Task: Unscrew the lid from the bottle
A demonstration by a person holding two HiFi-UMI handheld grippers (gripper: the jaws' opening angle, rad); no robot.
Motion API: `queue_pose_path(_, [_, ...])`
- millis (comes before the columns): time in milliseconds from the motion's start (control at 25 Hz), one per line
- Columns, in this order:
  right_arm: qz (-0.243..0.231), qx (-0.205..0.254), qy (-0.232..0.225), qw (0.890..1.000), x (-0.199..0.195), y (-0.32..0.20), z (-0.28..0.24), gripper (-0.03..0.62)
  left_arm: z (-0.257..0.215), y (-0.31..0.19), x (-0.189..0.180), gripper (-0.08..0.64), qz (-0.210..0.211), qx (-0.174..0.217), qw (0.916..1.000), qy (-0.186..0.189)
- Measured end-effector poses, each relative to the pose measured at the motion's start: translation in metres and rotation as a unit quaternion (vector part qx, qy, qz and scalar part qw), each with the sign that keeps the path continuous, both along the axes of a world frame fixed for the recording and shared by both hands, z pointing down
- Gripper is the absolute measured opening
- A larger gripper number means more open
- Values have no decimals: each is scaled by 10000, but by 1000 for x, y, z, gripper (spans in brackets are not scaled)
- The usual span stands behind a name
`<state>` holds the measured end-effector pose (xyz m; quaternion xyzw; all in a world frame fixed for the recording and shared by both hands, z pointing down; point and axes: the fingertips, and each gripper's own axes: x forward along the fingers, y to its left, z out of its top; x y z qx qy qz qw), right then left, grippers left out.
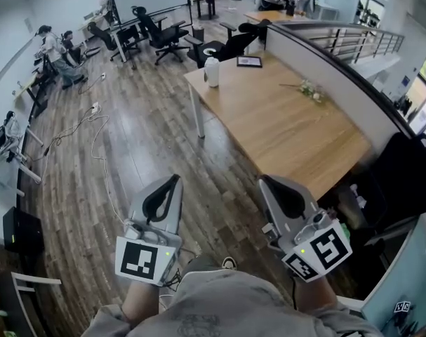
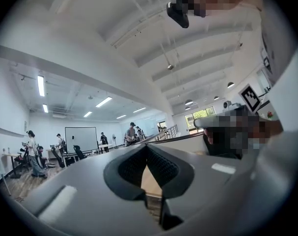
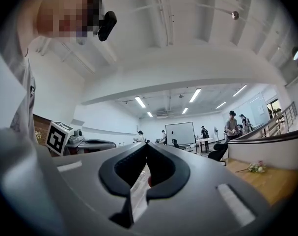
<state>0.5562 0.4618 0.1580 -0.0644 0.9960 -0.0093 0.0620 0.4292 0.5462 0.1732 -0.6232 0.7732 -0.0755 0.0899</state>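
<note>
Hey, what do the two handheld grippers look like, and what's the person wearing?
The left gripper and right gripper have light grey wedge-shaped bodies with black ribbed pads. Each carries a white cube with black square markers and a small green light. White cables sit behind the left one. The person wears a grey top.

The bottle (image 1: 211, 71) stands on the bench's (image 1: 283, 128) far left corner. A tablet (image 1: 249, 62) lies just behind it to the right, and a flower sprig (image 1: 311, 90) farther right, near the partition wall (image 1: 339, 83). Office chairs (image 1: 163, 34) stand beyond. The left tool (image 1: 172, 182) and right tool (image 1: 269, 182) hang side by side over the floor (image 1: 149, 139) — well short of the bottle.
</note>
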Motion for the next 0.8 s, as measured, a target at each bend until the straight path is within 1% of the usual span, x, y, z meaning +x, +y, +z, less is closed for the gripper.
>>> queue_pose_path(80, [80,-53,-55,9999,1,-6,2,12,-1,-2,1,2,-16,49,10000,21])
queue_pose_path(160, [249,-114,-153,9995,3,-16,5,18,0,-2,-2,2,-133,180,9997,137])
queue_pose_path(200, [343,-131,-188,9991,4,-21,6,96,1,-3,-4,7,-196,236,9993,192])
queue_pose_path(240, [445,-134,-206,9987,4,-25,7,218,1,-4,-7,122,-243,281,9991,211])
queue_pose_path(280, [559,-123,-216,9981,5,-30,8,253,1,-6,-9,237,-277,302,9989,205])
queue_pose_path(320, [670,-102,-224,9974,6,-36,8,275,1,-9,-12,267,-304,296,9989,194])
queue_pose_path(360, [754,-82,-230,9969,6,-41,8,292,2,-11,-14,280,-323,281,9989,190])
queue_pose_path(440, [808,-87,-234,9964,3,-50,8,298,4,-18,-19,286,-340,272,9988,206])
queue_pose_path(560, [754,-112,-180,9969,-8,-60,9,297,6,-30,-28,293,-318,264,9989,215])
queue_pose_path(800, [677,-58,-9,9977,-45,-83,11,296,11,-58,-62,301,-285,207,9990,292])
